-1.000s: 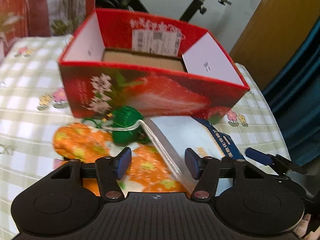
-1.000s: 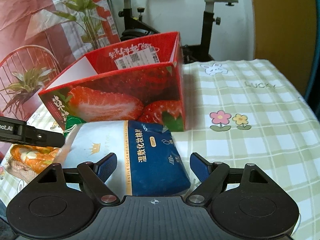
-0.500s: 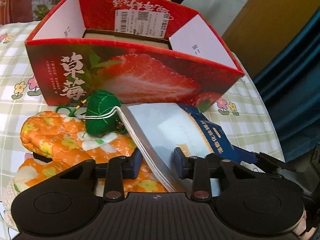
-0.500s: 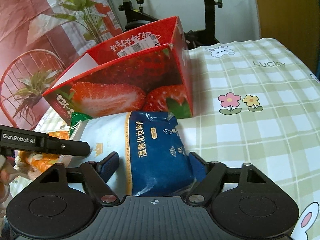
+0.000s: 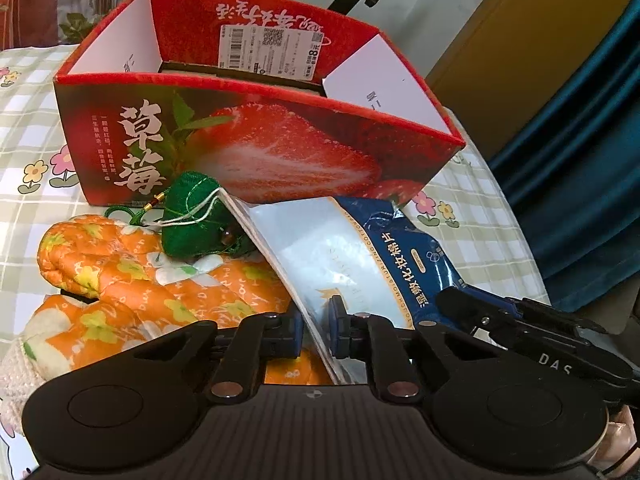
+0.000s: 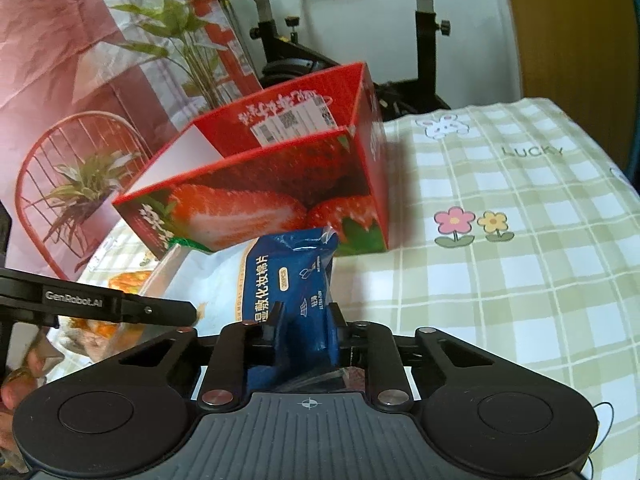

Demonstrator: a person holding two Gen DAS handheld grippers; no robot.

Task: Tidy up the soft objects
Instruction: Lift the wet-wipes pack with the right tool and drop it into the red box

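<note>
Blue-and-white plastic cotton-pad pack (image 5: 360,248), in front of strawberry box (image 5: 248,148): light, squashy, slick film. Left gripper (image 5: 316,330) pinches its flat sealed edge; right gripper (image 6: 306,330) is clamped on the blue end, probably the firmer hold.

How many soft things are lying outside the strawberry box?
3 that I can see: the blue-and-white cotton pad pack, held at both ends; the orange floral cloth left of it; the green pouch on that cloth. More may be hidden underneath.

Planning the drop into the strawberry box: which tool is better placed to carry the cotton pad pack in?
Right. The right tool clamps the pack's bulky blue end, facing the box. The left tool only pinches its thin flat edge.
</note>
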